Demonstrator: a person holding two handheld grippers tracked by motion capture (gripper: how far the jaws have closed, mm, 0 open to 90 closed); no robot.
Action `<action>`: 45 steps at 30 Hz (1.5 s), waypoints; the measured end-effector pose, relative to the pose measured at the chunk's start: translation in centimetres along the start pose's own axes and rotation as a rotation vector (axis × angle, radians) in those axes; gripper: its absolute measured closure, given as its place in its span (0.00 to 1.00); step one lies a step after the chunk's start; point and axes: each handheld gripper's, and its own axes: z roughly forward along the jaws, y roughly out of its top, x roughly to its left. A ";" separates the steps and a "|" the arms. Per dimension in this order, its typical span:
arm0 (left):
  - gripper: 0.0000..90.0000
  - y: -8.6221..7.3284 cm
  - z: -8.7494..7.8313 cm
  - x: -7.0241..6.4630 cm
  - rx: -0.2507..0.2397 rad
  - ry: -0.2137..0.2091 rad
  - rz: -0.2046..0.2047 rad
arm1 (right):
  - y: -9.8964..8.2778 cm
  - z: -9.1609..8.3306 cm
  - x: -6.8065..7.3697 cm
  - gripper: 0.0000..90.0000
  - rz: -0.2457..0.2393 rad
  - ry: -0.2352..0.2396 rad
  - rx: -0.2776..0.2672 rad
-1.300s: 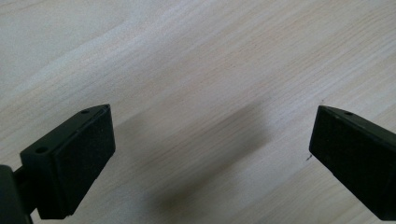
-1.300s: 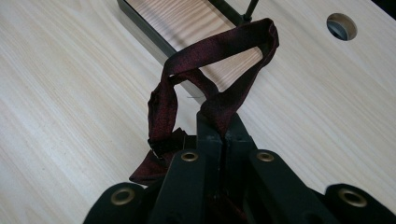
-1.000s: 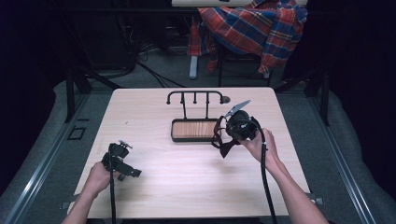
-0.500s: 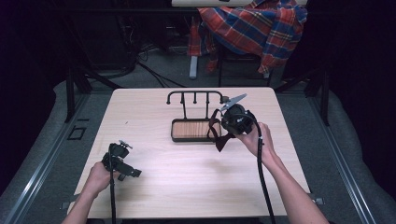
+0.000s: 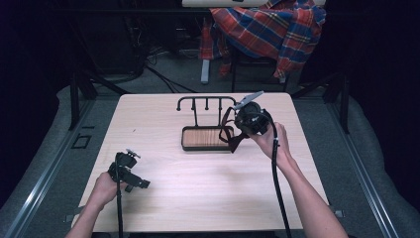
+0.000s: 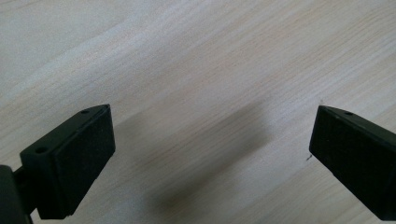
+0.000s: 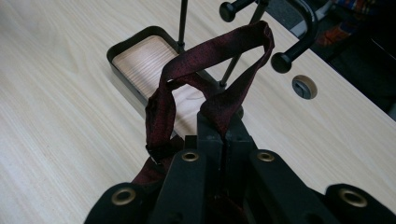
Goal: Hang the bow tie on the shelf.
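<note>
I see the right gripper (image 7: 219, 135) raised by the rack (image 5: 205, 103) — jaws clamped on a maroon strap (image 7: 205, 56); left gripper (image 6: 210, 154) low over table (image 5: 198, 198) — jaws wide apart, empty.

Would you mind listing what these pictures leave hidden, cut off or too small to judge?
- Dark red strap: its lower end is hidden behind the right gripper in the right gripper view.
- Rack: its top is cut off by the upper edge there.
- Left gripper: too small in the high view to judge its jaws.
- Tray: its right end is covered by the strap there.
</note>
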 end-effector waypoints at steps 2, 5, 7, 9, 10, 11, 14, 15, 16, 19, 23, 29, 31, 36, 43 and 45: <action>0.00 0.0 0.0 0.0 0.000 0.000 0.000 | 0.1 0.0 -0.3 0.98 0.008 -0.002 -0.004; 0.00 0.0 0.0 0.0 -0.002 0.002 0.000 | 0.2 -0.1 -0.5 0.98 0.010 -0.007 -0.003; 0.00 0.0 0.0 0.0 -0.001 -0.003 -0.005 | 0.3 0.0 -0.7 0.98 0.013 -0.013 0.001; 0.00 0.0 0.0 0.0 0.000 -0.001 0.001 | 0.3 0.0 -0.9 0.98 0.017 -0.016 0.004; 0.00 0.0 0.0 0.0 -0.002 -0.003 -0.005 | 0.3 0.0 -1.0 0.98 0.021 -0.017 0.006; 0.00 0.0 0.0 0.0 -0.001 -0.003 -0.005 | 0.3 0.0 -1.1 0.98 0.023 -0.018 0.005; 0.00 0.0 0.0 0.0 -0.003 0.001 -0.001 | 0.3 0.1 -1.5 0.98 0.030 -0.021 0.008; 0.00 0.0 0.0 0.0 -0.003 0.002 -0.001 | 0.4 0.1 -1.6 0.98 0.033 -0.024 0.010; 0.00 0.0 0.0 0.0 -0.002 -0.001 0.000 | 0.4 0.2 -1.7 0.98 0.033 -0.025 0.015; 0.00 0.0 0.0 -0.1 -0.002 -0.003 -0.002 | 0.4 0.3 -1.9 0.98 0.037 -0.026 0.018; 0.00 0.0 0.0 0.0 -0.001 0.001 0.001 | 0.4 0.8 -2.3 0.98 0.051 -0.024 0.024; 0.00 0.0 0.0 0.0 -0.001 -0.001 0.001 | 0.4 1.3 -2.7 0.98 0.077 -0.028 0.027; 0.00 0.0 0.0 0.0 -0.002 0.000 0.001 | 0.4 1.5 -2.8 0.98 0.090 -0.027 0.023; 0.00 0.0 0.0 0.0 0.001 -0.003 0.005 | 0.4 1.9 -3.3 0.98 0.110 -0.034 0.027; 0.00 0.0 0.0 0.0 0.003 -0.004 0.006 | 0.4 2.6 -3.7 0.98 0.137 -0.041 0.046; 0.00 0.0 0.0 0.0 0.003 -0.005 0.006 | 0.3 2.9 -3.7 0.98 0.143 -0.042 0.047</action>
